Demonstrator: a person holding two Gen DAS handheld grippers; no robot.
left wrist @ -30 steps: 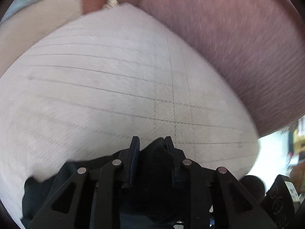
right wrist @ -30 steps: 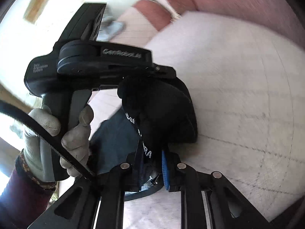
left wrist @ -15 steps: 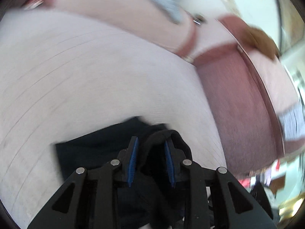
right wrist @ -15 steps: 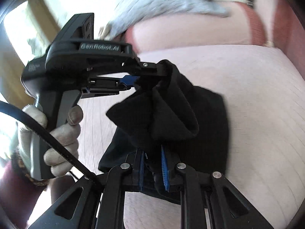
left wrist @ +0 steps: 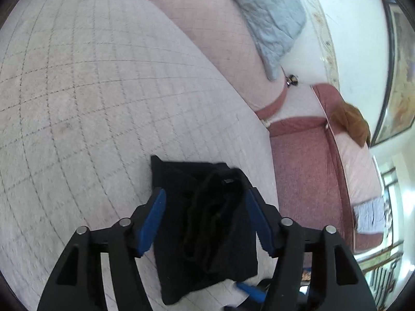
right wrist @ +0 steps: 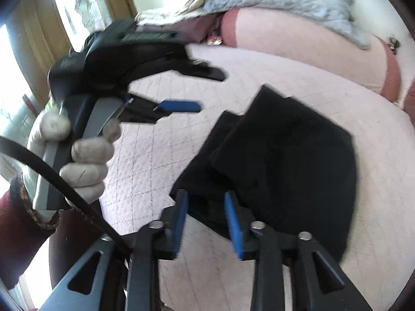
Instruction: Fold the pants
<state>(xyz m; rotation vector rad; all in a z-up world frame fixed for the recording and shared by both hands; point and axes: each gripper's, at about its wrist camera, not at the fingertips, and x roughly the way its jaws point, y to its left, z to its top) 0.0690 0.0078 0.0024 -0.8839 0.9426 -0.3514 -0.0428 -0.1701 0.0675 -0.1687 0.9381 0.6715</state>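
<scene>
The black pants (left wrist: 207,223) lie folded in a small stack on the pale quilted mattress (left wrist: 103,90), near its right edge. In the left wrist view my left gripper (left wrist: 205,197) is open, its blue pads either side of the bunched top fold and apart from it. In the right wrist view the pants (right wrist: 285,160) lie flat in layers. My right gripper (right wrist: 206,197) is open with its tips at the near edge of the stack. The left gripper (right wrist: 205,90) also shows there, held above the mattress to the left of the pants, open and empty.
A grey-blue quilt (left wrist: 264,18) lies on the pink bolster (left wrist: 228,51) at the head of the bed. A red-brown sofa side (left wrist: 303,171) runs close past the pants. A brown cloth (left wrist: 350,121) hangs at the right. A gloved hand (right wrist: 77,155) holds the left gripper.
Both grippers have opened and let go of the pants, which now lie folded on the mattress. The left gripper has drawn back to the left of the stack.
</scene>
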